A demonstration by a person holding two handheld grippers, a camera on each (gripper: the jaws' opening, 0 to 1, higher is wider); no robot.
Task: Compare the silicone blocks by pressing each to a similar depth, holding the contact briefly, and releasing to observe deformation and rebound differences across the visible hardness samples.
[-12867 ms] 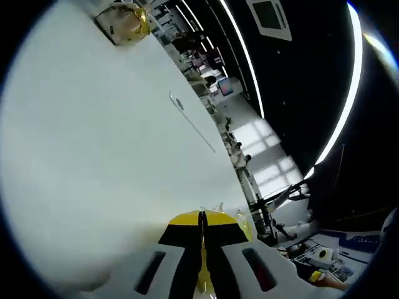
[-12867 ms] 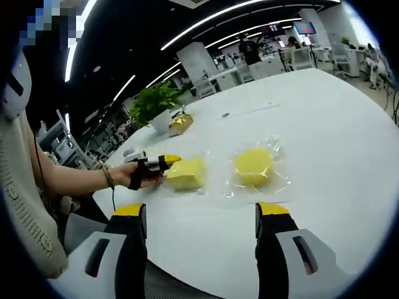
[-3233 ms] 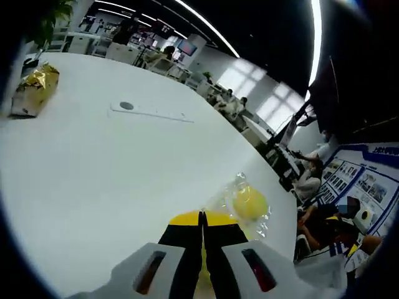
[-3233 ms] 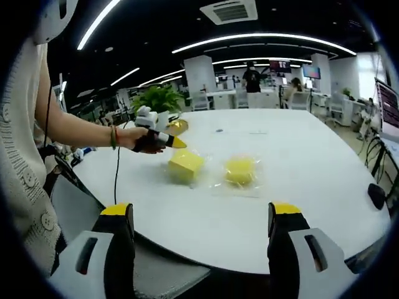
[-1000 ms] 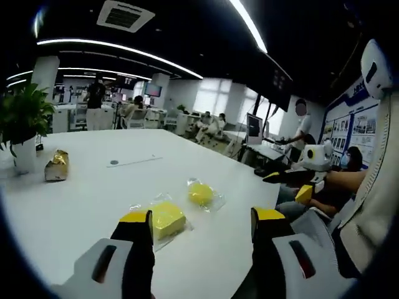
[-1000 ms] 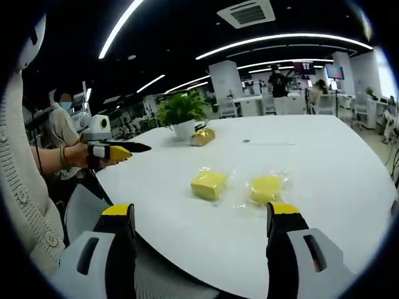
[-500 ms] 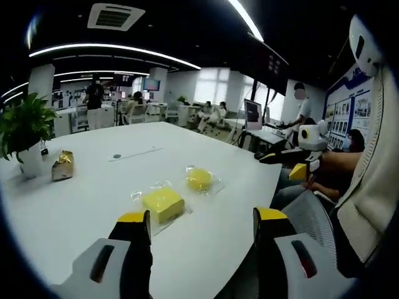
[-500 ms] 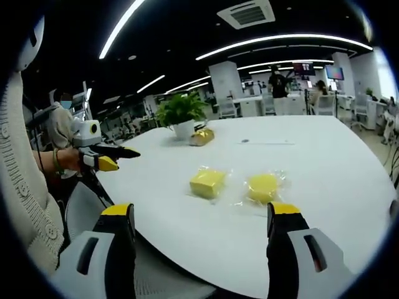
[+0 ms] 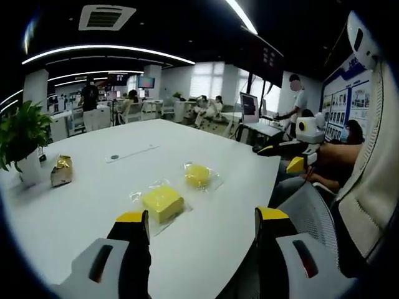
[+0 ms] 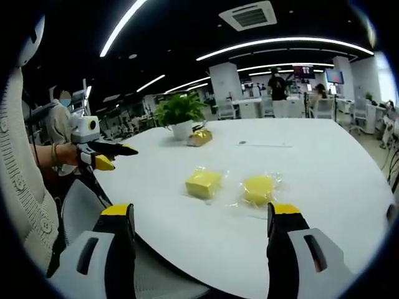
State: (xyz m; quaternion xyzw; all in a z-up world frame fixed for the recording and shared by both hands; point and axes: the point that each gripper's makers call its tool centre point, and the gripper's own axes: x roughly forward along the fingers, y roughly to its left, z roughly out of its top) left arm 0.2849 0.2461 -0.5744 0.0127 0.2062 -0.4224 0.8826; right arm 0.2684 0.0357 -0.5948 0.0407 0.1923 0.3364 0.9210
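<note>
Two yellow silicone blocks in clear plastic bags lie side by side on the white table (image 9: pixel 75 187): a square block (image 9: pixel 161 202) (image 10: pixel 202 183) and a round block (image 9: pixel 197 175) (image 10: pixel 258 189). My left gripper (image 9: pixel 201 227) is open, pulled back off the table's edge, well short of the square block. My right gripper (image 10: pixel 201 221) is open too, also back from the edge. The left gripper (image 10: pixel 106 157), held in a hand, appears at the left of the right gripper view; the right gripper (image 9: pixel 288 156) appears at the right of the left gripper view.
A potted plant (image 10: pixel 179 111) (image 9: pixel 22 137) and a gold foil packet (image 10: pixel 200 136) (image 9: pixel 61 171) stand at the table's far side. A thin strip with a round disc (image 9: pixel 131 152) lies beyond the blocks. People and desks fill the office behind.
Since 3.2 s ago my left gripper has come off the square block, opened and drawn back past the table's edge. In the last second both views only drifted slightly.
</note>
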